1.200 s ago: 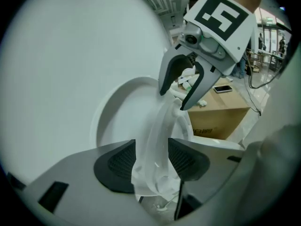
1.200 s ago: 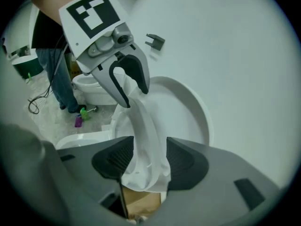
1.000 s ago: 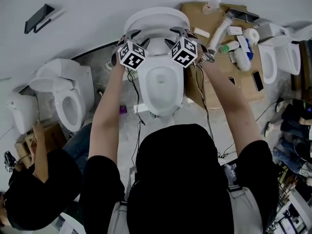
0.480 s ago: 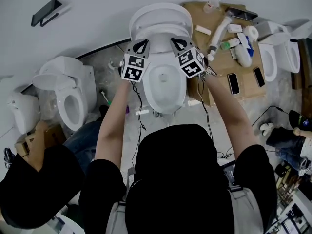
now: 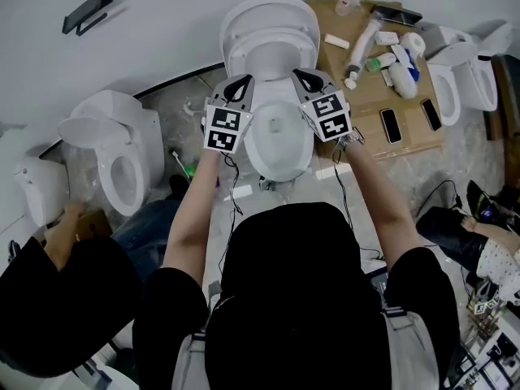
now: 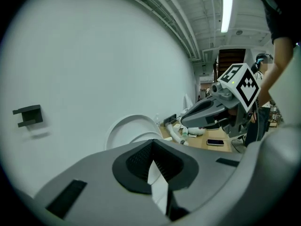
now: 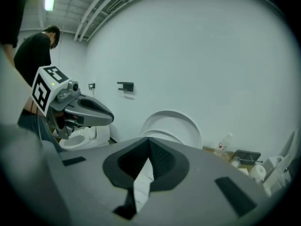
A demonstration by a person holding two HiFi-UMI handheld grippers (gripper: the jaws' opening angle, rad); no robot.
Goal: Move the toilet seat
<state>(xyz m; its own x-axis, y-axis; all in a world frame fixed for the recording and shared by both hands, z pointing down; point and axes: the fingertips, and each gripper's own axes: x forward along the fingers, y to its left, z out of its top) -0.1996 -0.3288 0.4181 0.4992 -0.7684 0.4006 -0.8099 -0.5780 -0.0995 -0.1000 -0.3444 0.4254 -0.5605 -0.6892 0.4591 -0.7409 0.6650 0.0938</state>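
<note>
- We see the white oval plastic toilet seat (image 5: 270,29) standing raised at upper centre, its long axis running up-frame.
- Our grey left gripper (image 5: 238,83) and grey right gripper (image 5: 305,76) flank the white ceramic bowl (image 5: 280,140), just below the seat and equally near it. Both pairs of jaws are together and empty, the left's having just closed.

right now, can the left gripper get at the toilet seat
Likely yes: the left gripper hangs shut just short of the toilet seat, which looks raised, with nothing between them. It would need to open first.

Soft light from a ceiling tube (image 6: 226,11); gripper views are fisheye-warped, dark-cornered, near parts blurred.
</note>
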